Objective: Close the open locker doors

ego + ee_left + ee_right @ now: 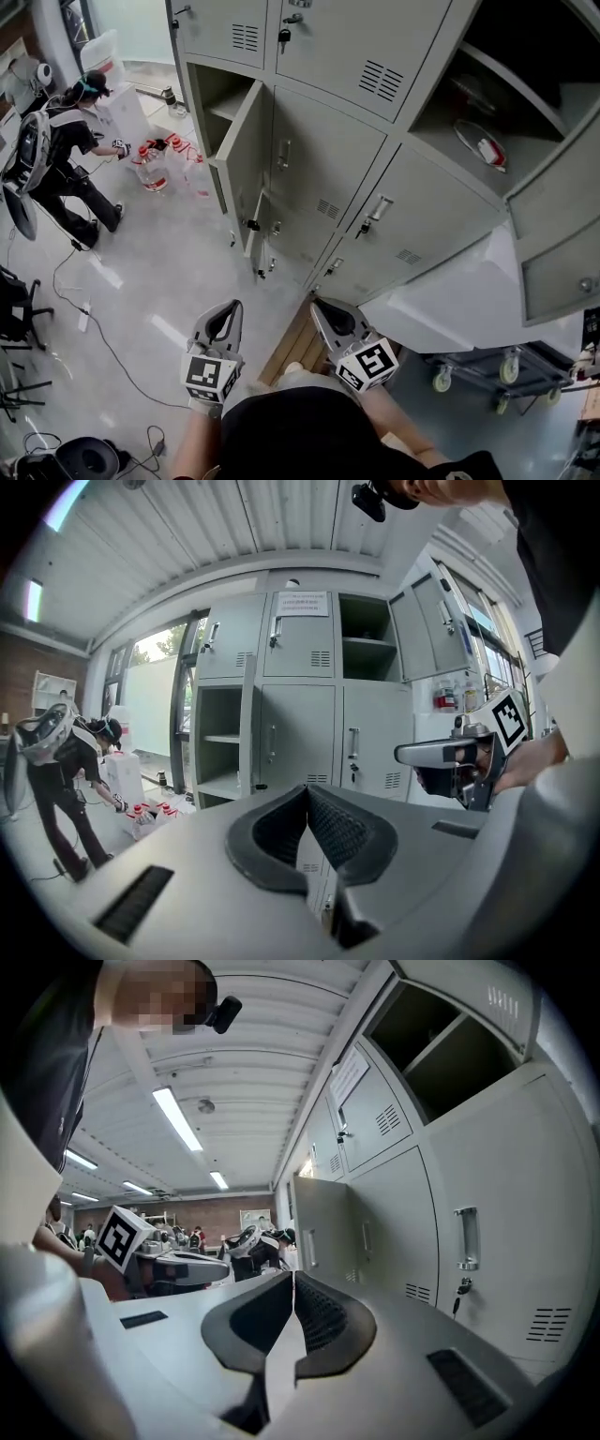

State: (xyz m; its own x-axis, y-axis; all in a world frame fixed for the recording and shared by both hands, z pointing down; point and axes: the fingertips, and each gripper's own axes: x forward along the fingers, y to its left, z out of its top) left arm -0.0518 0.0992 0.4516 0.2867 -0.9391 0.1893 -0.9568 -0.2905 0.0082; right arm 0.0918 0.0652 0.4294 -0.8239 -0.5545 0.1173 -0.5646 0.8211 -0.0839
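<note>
Both tongs are shut and empty. The left tongs [228, 311] and right tongs [323, 307] sit low in front of us, pads together with nothing between, well clear of the lockers [375, 141]. We judge no door has been pushed yet.

Two doors to close:
- The low door [246, 164] stands out square from the left column, edge towards us.
- The high door [555, 220] hangs out at the lockers' top right, above the cart [487, 367]. Its bay [487, 94] is gaping (something red and white lies inside, can't tell what).

Risks as we see them:
- Shut tips on smooth painted steel will likely skid, worse near the hinge. We'd press at the free edge.
- A hard shove may bounce the low door back if the latch doesn't catch.
- A key [253, 225] seems to hang at the low door's edge, and the tips could snag it.
- The high door needs a reach over the cart, so we could clip it.
- A cable [105, 343] lies on the floor at left, a trip hazard if we sidestep.
- A person [66, 155] crouches by bottles [155, 169], apart from the low door.
</note>
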